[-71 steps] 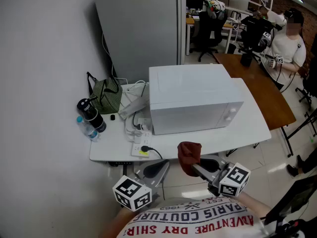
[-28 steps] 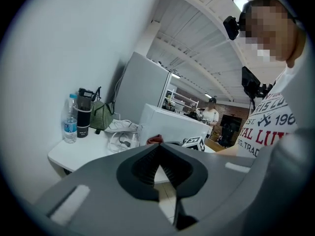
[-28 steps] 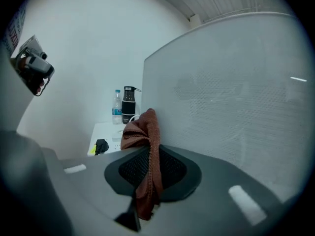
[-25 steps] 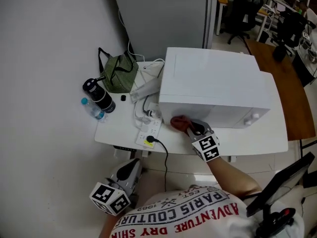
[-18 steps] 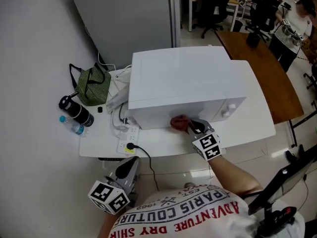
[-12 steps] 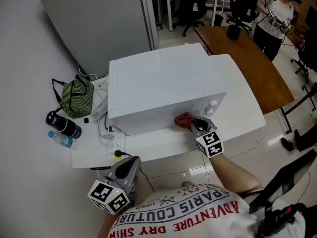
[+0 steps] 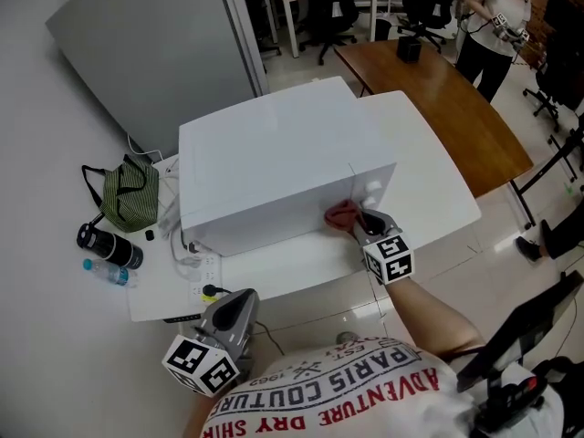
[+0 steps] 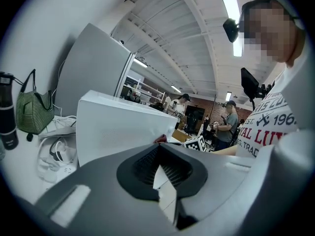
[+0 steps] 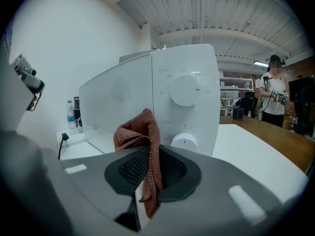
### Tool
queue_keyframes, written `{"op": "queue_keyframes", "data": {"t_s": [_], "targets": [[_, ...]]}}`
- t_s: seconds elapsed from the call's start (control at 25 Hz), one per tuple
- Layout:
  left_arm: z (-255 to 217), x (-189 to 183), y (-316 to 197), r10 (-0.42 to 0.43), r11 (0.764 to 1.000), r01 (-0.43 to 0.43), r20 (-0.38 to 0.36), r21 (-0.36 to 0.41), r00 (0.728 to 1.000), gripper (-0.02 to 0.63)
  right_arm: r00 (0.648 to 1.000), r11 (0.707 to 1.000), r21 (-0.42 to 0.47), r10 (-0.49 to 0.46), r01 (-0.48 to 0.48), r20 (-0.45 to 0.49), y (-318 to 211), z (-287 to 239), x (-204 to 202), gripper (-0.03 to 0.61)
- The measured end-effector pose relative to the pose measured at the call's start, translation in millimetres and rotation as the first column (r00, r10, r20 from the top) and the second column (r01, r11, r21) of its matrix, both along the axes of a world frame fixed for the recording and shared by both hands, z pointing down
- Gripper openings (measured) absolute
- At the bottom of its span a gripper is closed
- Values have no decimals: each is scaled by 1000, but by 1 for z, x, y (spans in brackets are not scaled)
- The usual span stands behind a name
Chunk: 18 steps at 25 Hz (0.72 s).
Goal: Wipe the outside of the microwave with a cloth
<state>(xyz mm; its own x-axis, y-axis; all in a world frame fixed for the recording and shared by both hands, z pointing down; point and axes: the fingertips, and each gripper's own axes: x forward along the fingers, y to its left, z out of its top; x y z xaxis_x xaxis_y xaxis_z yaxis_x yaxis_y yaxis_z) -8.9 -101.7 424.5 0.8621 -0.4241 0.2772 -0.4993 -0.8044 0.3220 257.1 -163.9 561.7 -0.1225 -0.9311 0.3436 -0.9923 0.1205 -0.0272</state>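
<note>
Since a moment ago our cloth (image 7: pixel 342 215) has slid rightward along the microwave (image 7: pixel 274 172) front, and it now sits at the control panel, just beside the lower knob (image 9: pixel 184 142). Our right gripper (image 7: pixel 358 224) pinches the cloth. Our left gripper (image 7: pixel 235 310) hangs below the table (image 7: pixel 429 167) edge, jaws pressed together on nothing. A green bag (image 7: pixel 128 194) lies left of the microwave.

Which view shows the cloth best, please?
The right gripper view: the cloth fills the middle, pinched in the right gripper. The head view shows a small red patch; the left gripper view, a sliver.
</note>
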Motion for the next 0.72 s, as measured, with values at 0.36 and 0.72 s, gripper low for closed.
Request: {"op": "queue_keyframes", "data": {"t_s": [0.36, 0.72], "targets": [[4, -31, 5, -64, 998, 64, -20, -13, 998, 2, 981, 980, 63, -193, 191, 23, 20, -21, -75, 43], [7, -118, 19, -250, 968, 250, -17, -18, 968, 2, 913, 894, 218, -407, 391, 34, -20, -75, -209, 43]]}}
